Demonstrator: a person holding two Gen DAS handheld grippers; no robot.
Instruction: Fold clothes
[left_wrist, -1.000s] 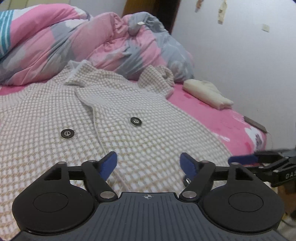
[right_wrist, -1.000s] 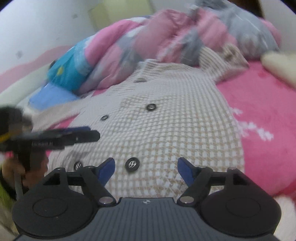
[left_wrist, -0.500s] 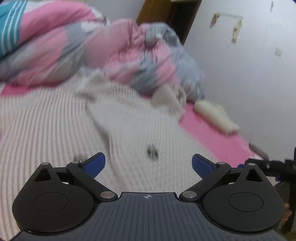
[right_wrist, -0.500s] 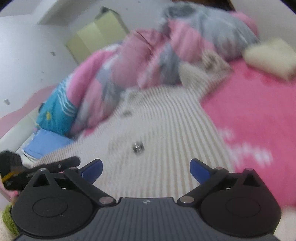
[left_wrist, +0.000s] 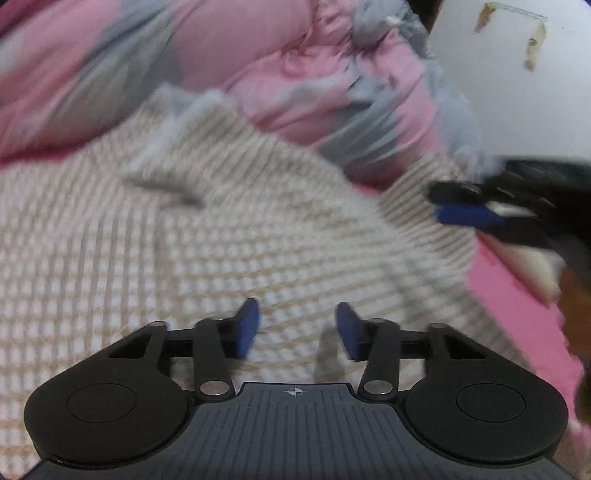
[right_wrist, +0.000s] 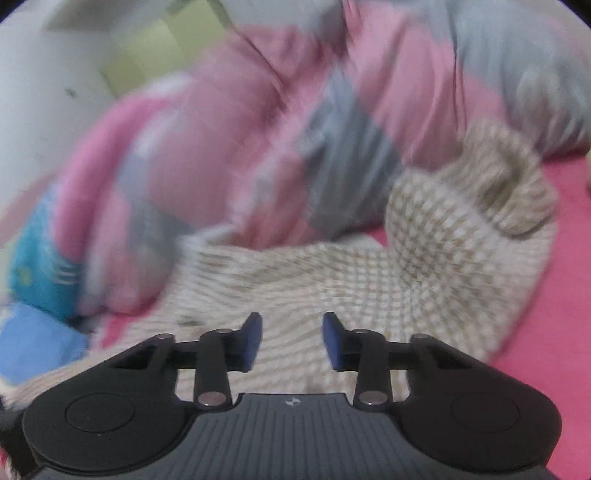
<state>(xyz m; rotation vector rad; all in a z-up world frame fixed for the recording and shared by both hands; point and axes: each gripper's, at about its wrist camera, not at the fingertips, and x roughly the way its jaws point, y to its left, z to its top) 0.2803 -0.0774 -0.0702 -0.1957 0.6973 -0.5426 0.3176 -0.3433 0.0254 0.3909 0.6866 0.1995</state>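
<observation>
A cream and beige checked jacket (left_wrist: 229, 236) lies spread on the bed, its collar (left_wrist: 166, 173) towards the duvet. My left gripper (left_wrist: 297, 326) hovers low over the jacket's upper body. Its jaws are closing with a gap still between the blue pads, and no fold shows between them. My right gripper (right_wrist: 291, 336) is over the shoulder area, near the bunched sleeve (right_wrist: 480, 206). Its jaws are closing too, with only flat fabric below. The right gripper (left_wrist: 469, 210) also shows at the right edge of the left wrist view. Both views are blurred.
A pink and grey duvet (left_wrist: 258, 74) is heaped behind the jacket. Pink sheet (right_wrist: 554, 295) lies to the right, with a folded cream cloth (left_wrist: 528, 266) on it. A blue pillow (right_wrist: 33, 343) sits at the left. A white wall (left_wrist: 517, 92) borders the bed.
Both grippers have swept up the jacket from the buttons towards the collar and sleeve. Their jaws went wide, then narrowed. The buttons are out of view.
</observation>
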